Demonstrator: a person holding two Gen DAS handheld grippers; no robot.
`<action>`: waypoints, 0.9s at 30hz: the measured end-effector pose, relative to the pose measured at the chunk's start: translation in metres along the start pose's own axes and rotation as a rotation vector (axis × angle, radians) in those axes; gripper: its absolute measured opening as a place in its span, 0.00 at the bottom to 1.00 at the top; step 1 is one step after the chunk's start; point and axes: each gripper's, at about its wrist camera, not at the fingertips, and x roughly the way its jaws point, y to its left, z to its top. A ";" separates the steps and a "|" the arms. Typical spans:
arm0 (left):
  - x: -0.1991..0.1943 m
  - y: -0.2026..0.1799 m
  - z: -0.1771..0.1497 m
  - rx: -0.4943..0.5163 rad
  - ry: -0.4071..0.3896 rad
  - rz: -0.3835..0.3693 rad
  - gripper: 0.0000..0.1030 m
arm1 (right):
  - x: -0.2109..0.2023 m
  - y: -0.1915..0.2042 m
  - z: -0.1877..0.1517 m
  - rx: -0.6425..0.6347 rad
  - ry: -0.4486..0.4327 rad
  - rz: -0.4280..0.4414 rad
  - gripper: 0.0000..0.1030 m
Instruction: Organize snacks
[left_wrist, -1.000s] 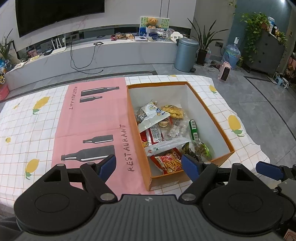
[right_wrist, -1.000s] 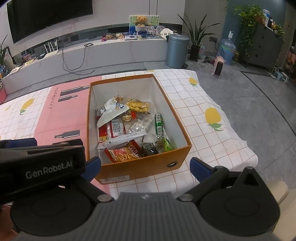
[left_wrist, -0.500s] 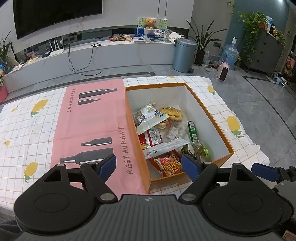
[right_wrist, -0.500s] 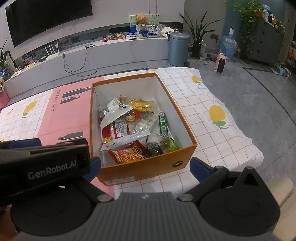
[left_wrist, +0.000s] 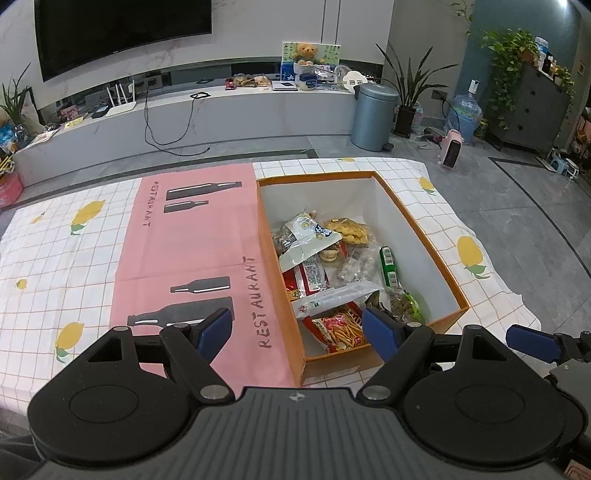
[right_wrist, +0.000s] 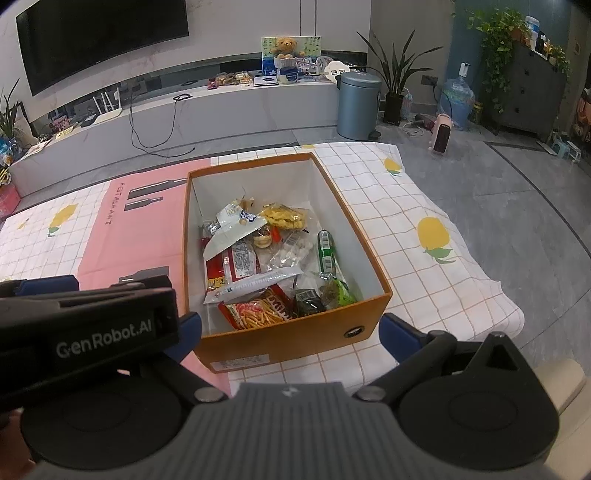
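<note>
Both claws wide open, holding nothing: left claw (left_wrist: 297, 328), right claw (right_wrist: 291, 328). Mixed snack packets (right_wrist: 258, 258) piled inside open orange cardboard box (right_wrist: 295, 338) at 12 o'clock, long axis 6-to-12, nearer the right claw.

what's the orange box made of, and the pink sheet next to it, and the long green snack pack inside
Orange box: likely matte cardboard, with thin stiff walls, a white lining and a metal-looking eyelet.
Pink sheet: probably thin paper or plastic film, judging by its printed surface and fold creases.
Green snack pack: glossy plastic wrapper, judging by its sheen.
</note>
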 end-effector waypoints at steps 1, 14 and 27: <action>-0.001 0.000 0.000 0.000 -0.001 0.001 0.91 | -0.001 0.000 0.000 -0.001 -0.001 0.000 0.97; -0.007 -0.002 -0.001 0.004 -0.015 -0.020 0.90 | -0.009 -0.003 -0.001 -0.006 -0.017 -0.001 0.96; -0.012 -0.001 -0.001 0.003 -0.027 -0.022 0.90 | -0.014 -0.002 -0.003 -0.010 -0.032 -0.002 0.97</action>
